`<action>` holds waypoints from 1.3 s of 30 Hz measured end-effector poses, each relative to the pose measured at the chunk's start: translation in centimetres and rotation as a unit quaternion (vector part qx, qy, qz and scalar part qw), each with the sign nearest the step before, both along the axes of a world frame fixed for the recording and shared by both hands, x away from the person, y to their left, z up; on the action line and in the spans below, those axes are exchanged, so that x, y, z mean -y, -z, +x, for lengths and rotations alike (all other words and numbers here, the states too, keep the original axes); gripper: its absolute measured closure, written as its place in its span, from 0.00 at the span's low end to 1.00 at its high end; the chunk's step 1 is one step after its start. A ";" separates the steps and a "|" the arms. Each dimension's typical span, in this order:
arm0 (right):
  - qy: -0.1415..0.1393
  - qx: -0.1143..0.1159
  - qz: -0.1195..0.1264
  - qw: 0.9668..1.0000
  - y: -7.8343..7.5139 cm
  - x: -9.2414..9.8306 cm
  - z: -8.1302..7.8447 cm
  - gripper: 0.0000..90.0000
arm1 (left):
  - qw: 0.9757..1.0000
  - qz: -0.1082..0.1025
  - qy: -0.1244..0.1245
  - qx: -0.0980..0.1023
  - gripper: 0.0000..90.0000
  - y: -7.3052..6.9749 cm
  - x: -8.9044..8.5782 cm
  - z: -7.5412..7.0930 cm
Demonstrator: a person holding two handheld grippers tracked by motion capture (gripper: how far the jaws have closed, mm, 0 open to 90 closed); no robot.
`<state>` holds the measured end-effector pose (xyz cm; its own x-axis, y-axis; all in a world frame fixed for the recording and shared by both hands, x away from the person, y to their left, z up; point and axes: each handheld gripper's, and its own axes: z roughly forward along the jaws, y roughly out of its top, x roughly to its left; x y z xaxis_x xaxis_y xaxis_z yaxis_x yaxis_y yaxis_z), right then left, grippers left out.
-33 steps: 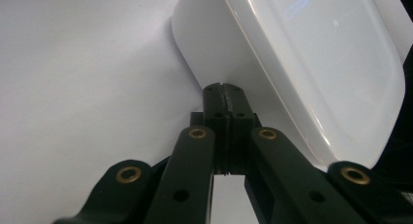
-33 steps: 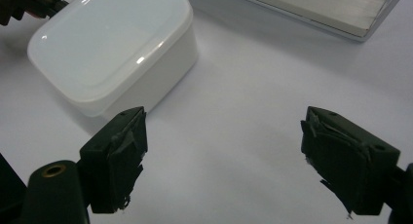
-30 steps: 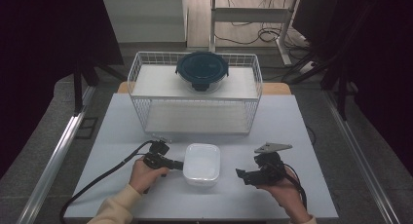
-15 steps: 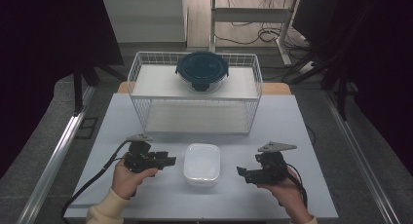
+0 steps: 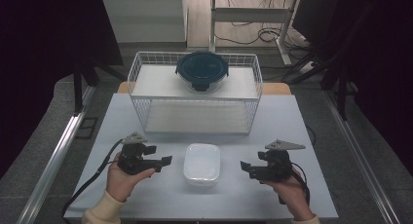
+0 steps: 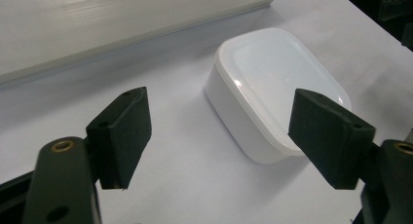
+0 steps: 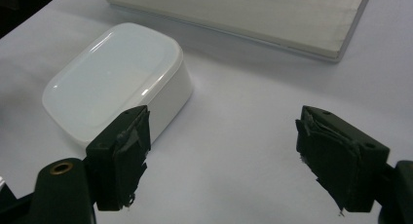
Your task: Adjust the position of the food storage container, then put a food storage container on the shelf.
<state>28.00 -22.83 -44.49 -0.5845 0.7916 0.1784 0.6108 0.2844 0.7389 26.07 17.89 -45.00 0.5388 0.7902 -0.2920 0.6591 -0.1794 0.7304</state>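
A white lidded container (image 5: 201,163) with rounded corners lies near the table's front edge, between my two grippers. My left gripper (image 5: 164,161) is held a little left of it and above the table, pointing at it. Its jaws have just been opening and now stand wide, with nothing between them. The left gripper view looks past these jaws (image 6: 229,134) onto the container (image 6: 272,83). My right gripper (image 5: 246,166) is to the container's right, pointing at it. Its jaws (image 7: 229,156) have just been closing slightly but stand open with nothing between them, the container (image 7: 112,78) ahead to their left.
A white wire basket rack (image 5: 195,112) stands across the back of the table. A dark blue round lidded bowl (image 5: 201,70) rests on its top shelf. Black cables trail from both grippers toward the front edge. The surroundings beyond the table are dark.
My left gripper has pulled back to the left from the container's edge, lifted, and opened its jaws. The right gripper and the container have stayed where they were.
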 end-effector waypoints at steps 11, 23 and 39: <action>-0.017 -0.026 0.006 0.999 0.5 -0.9 0.4 0.20 | 1.000 -0.014 0.017 -0.004 0.24 0.2 0.6 0.4; -0.023 -0.052 0.016 0.998 0.1 -3.2 1.2 0.18 | 0.999 -0.028 0.040 -0.024 0.29 0.2 2.3 1.2; -0.042 -0.114 0.071 0.990 2.0 -6.3 2.9 0.36 | 0.991 -0.074 0.067 -0.089 0.38 2.4 3.9 3.4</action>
<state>30.90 -16.56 -46.50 -0.5785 0.6998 0.4191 0.7454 0.2448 0.6200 29.51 13.97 -47.36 0.5662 0.6566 -0.4983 0.7567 -0.1742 0.6302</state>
